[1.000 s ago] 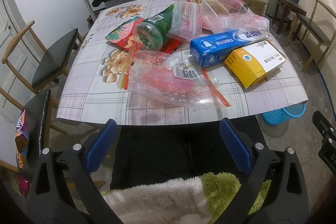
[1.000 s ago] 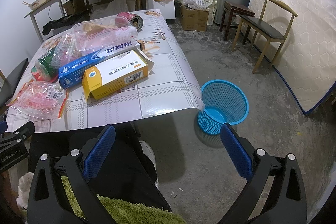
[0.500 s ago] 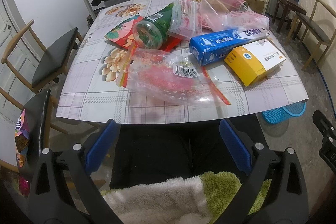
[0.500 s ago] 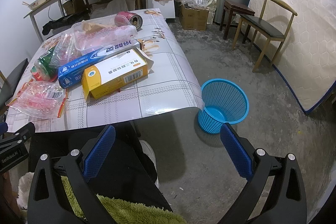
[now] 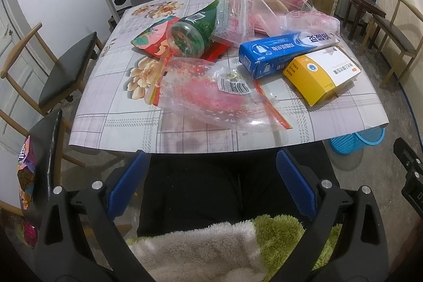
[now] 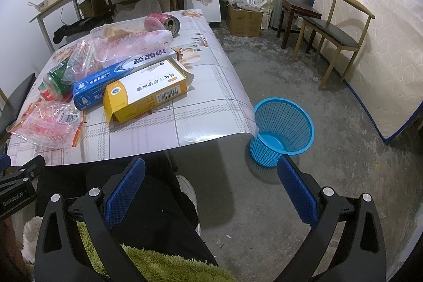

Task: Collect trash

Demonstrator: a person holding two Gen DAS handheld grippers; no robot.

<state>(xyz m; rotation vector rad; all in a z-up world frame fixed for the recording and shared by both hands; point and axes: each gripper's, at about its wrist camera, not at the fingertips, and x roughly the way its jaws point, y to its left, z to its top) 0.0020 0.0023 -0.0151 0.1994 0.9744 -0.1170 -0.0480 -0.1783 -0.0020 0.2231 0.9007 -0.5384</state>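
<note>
Both claws are held low over the person's lap, short of the near edge of the table (image 5: 185,134) with the checked, flower-printed cloth; left claw (image 5: 211,186) has its blue pads wide apart with nothing between them, right claw (image 6: 211,189) likewise spread and empty. Judgement: this is a ready stance before a first pick, no item yet engaged. The trash sits in a loose heap on the table: crumpled clear plastic bag with red print and a barcode sticker (image 5: 214,97) nearest the left claw, lying flat and probably the easiest reach; yellow-and-white cardboard box (image 6: 145,94) with one end flap open, leaning against the long blue cardboard box (image 6: 116,81) behind it; green plastic jar lying on its side (image 5: 190,38) on a red snack wrapper (image 5: 153,38); clear plastic tray (image 6: 127,44) and pink tin can on its side (image 6: 165,23) at the far end. The blue plastic mesh wastebasket (image 6: 283,128) stands upright on the floor just beside the table's near right corner, apparently empty, placed where the right claw can drop items. In the left view the wastebasket is mostly cut off behind the table corner. Contents of the boxes and tray cannot be made out; box print is too small to read.
</note>
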